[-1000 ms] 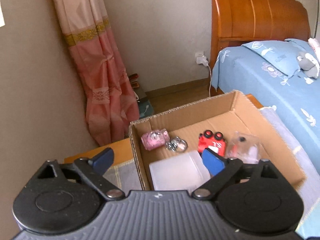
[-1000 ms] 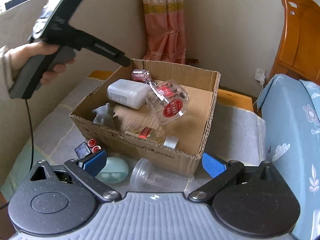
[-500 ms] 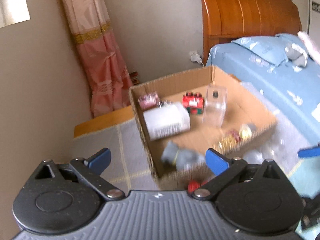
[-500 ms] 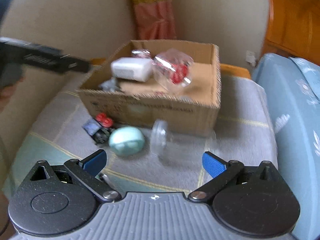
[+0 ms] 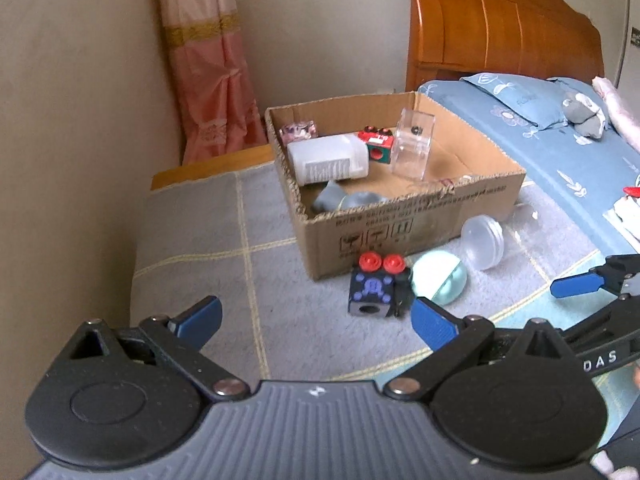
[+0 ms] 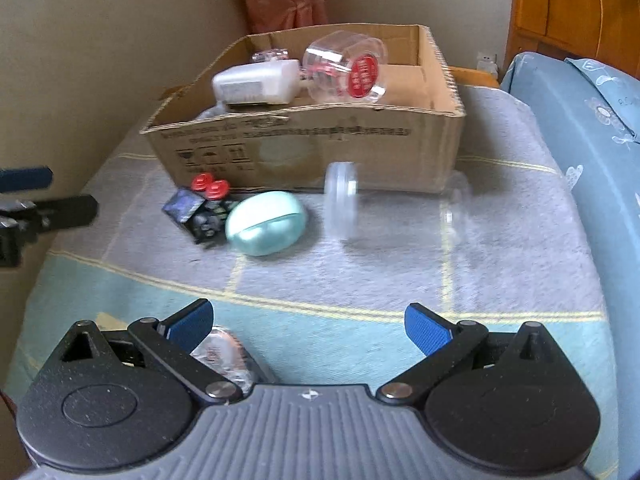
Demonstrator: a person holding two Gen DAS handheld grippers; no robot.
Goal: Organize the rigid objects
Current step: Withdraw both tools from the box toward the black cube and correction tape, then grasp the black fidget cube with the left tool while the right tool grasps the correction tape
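Note:
A cardboard box (image 5: 404, 220) (image 6: 304, 140) stands on a grey blanket and holds a white container (image 5: 328, 160), a red cube (image 5: 378, 146), a clear jar (image 6: 344, 68) and other small things. In front of it lie a dark cube with red knobs (image 5: 374, 286) (image 6: 200, 208), a mint oval case (image 5: 440, 282) (image 6: 266, 222) and a clear lidded jar (image 5: 482, 242) (image 6: 342, 200) on its side. My left gripper (image 5: 316, 320) is open, short of the cube. My right gripper (image 6: 308, 322) is open above the blanket, nothing between its fingers.
A beige wall (image 5: 72, 160) rises at the left, with a pink curtain (image 5: 208, 68) behind the box. A bed with blue bedding (image 5: 560, 140) and a wooden headboard (image 5: 500, 28) lies to the right. A small foil-wrapped item (image 6: 222, 354) sits under the right gripper's left finger.
Both grippers have drawn back from the box and sunk toward the blanket. The loose cube, mint case and clear jar have come into the left view, which showed only the box interior.

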